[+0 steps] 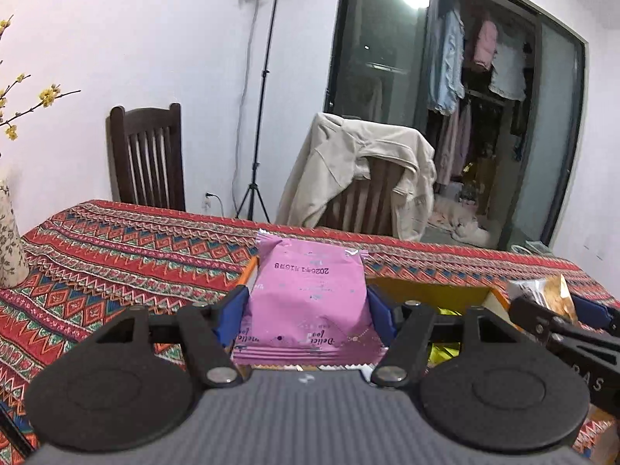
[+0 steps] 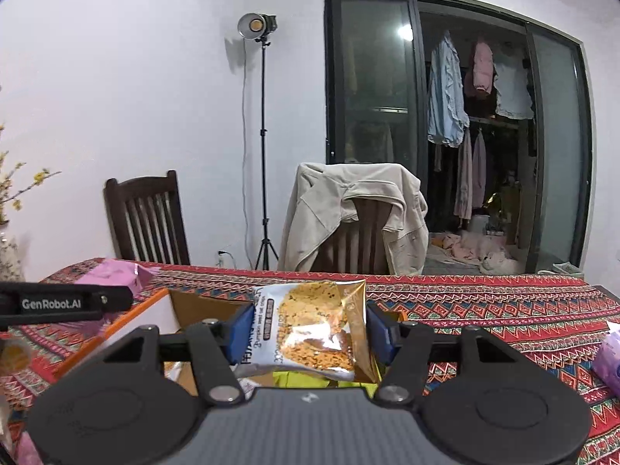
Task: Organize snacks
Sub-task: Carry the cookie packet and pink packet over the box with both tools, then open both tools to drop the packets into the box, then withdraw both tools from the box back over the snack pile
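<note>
My left gripper [image 1: 308, 316] is shut on a pink snack packet [image 1: 308, 294] and holds it upright above the patterned table, over the left edge of an orange-rimmed cardboard box [image 1: 434, 290]. My right gripper [image 2: 310, 329] is shut on a white and gold cracker packet [image 2: 314, 325], held above the same box [image 2: 186, 306]. The pink packet [image 2: 116, 277] and the left gripper show at the left of the right wrist view. The cracker packet [image 1: 550, 290] shows at the right of the left wrist view. Yellow-green packets [image 2: 302, 379] lie inside the box.
The table has a red patterned cloth [image 1: 116, 248]. A floral vase [image 1: 9, 240] stands at the far left. A purple packet [image 2: 610, 356] lies at the right. Two wooden chairs [image 2: 147, 221] stand behind the table, one draped with a beige jacket [image 2: 348, 213]. A light stand [image 2: 263, 135] stands by the wall.
</note>
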Demonstrator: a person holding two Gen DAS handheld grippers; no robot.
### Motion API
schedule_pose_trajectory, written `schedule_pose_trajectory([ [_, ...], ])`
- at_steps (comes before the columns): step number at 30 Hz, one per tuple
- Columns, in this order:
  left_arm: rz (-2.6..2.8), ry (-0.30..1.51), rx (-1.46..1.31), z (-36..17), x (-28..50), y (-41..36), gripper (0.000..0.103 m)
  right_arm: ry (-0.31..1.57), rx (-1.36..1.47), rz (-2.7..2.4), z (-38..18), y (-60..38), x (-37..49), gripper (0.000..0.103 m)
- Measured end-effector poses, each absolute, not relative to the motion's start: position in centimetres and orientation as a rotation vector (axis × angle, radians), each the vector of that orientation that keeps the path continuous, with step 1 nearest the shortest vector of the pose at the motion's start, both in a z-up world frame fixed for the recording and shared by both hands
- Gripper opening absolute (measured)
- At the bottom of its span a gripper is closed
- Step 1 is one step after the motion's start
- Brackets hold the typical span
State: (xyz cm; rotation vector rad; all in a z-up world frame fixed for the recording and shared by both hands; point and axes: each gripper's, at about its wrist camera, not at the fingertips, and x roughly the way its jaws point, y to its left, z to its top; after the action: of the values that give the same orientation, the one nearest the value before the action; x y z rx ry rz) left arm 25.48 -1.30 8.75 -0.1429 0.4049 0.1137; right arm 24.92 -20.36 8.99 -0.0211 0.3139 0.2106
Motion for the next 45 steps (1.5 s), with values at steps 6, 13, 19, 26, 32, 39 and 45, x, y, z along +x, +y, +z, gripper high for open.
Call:
schedule_pose_trajectory([
  [6,0.123,0.431,-0.127,6.7,27.2,-0.4,0.067,0.336,-0.015,0.241,7.1,-20.5,26.3,0.060],
  [13,0.115,0.432,-0.130,5.7,27.0,0.1,0.067,0.374,0.018,0.268,6.1,-21.0,26.8,0.061],
  [19,0.129,0.337,-0.154,5.7,25.5,0.2,0.103,0.394,0.045,0.284,5.6,-21.2,26.8,0.090],
  [26,0.150,0.338,-0.163,5.9,25.3,0.2,0.103,0.430,0.080,0.268,5.1,-21.5,26.9,0.103],
  [32,0.148,0.335,-0.171,6.1,25.1,0.3,0.103,0.424,0.076,0.274,5.1,-21.5,26.4,0.103],
  [39,0.137,0.333,-0.177,6.5,24.5,0.4,0.103,0.424,0.085,0.252,5.3,-21.7,26.2,0.103],
  [45,0.123,0.334,-0.186,8.4,23.3,0.2,0.103,0.390,0.073,0.255,6.9,-21.9,24.7,0.103],
])
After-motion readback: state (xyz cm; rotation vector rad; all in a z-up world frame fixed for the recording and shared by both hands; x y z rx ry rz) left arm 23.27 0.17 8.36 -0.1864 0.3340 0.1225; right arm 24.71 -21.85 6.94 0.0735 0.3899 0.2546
